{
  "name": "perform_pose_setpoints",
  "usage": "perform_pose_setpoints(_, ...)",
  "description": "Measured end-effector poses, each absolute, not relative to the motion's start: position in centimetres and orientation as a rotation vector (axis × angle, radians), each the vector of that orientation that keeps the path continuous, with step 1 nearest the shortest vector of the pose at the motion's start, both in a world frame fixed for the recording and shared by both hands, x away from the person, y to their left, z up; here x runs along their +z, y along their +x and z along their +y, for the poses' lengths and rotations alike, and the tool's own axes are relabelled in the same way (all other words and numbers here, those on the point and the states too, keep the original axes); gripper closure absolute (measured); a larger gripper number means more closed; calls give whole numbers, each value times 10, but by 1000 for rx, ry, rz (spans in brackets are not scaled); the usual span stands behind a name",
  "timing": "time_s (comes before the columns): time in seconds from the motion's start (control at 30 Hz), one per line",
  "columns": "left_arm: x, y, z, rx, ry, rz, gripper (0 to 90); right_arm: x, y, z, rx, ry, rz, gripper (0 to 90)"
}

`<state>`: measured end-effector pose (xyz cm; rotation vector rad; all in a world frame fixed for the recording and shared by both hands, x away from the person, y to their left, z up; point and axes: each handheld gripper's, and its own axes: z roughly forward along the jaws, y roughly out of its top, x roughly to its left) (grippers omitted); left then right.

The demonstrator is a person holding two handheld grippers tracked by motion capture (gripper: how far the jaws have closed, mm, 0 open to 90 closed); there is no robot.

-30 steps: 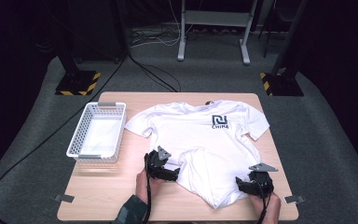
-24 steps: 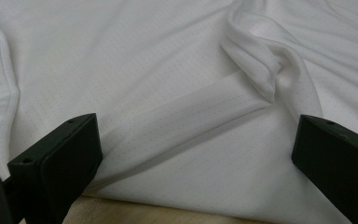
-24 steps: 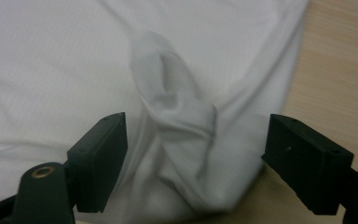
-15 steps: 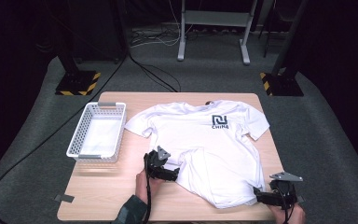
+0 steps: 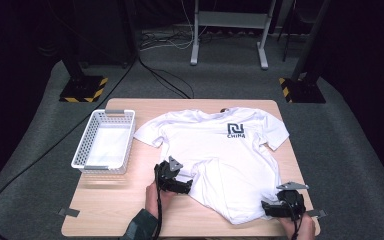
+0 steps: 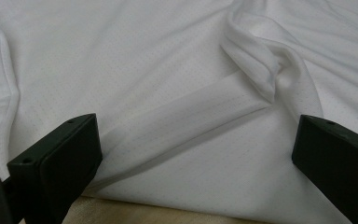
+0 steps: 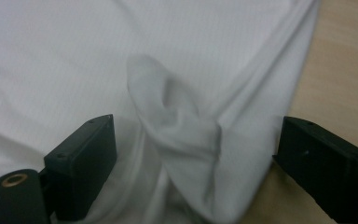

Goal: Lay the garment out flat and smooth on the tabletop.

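A white T-shirt (image 5: 215, 145) with a dark logo lies spread on the wooden table (image 5: 115, 210), collar at the far side. At its near left hem my left gripper (image 5: 186, 186) stands open; in the left gripper view its jaws (image 6: 193, 128) straddle a folded strip of the hem (image 6: 186, 121). My right gripper (image 5: 267, 206) sits at the shirt's near right corner, open. In the right gripper view a bunched ridge of cloth (image 7: 177, 121) rises between the open jaws (image 7: 196, 130), touching neither.
A white mesh basket (image 5: 128, 145) stands at the table's left side. Bare wood (image 7: 345, 60) shows just right of the shirt's edge. Beyond the table are stand legs, cables and hazard-striped bases on a dark floor.
My right gripper swung out to the right off the shirt, then came back left to the shirt's near right corner. The left gripper stayed put.
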<state>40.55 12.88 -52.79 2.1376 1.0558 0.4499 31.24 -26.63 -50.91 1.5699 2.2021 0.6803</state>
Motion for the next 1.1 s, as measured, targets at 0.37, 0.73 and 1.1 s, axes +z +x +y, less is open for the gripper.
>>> perform_pose_setpoints(0.37, -528, 406, 129, 450, 2136, 1056, 11, -495, 322, -273, 784, 1536, 2107, 91)
perform_pose_setpoints(0.73, -528, 406, 129, 449, 2138, 1055, 11, -500, 305, -284, 539, 1611, 2170, 111)
perform_pose_setpoints(1.1, -528, 406, 129, 450, 2136, 1057, 11, -486, 309, -270, 697, 1521, 2072, 86)
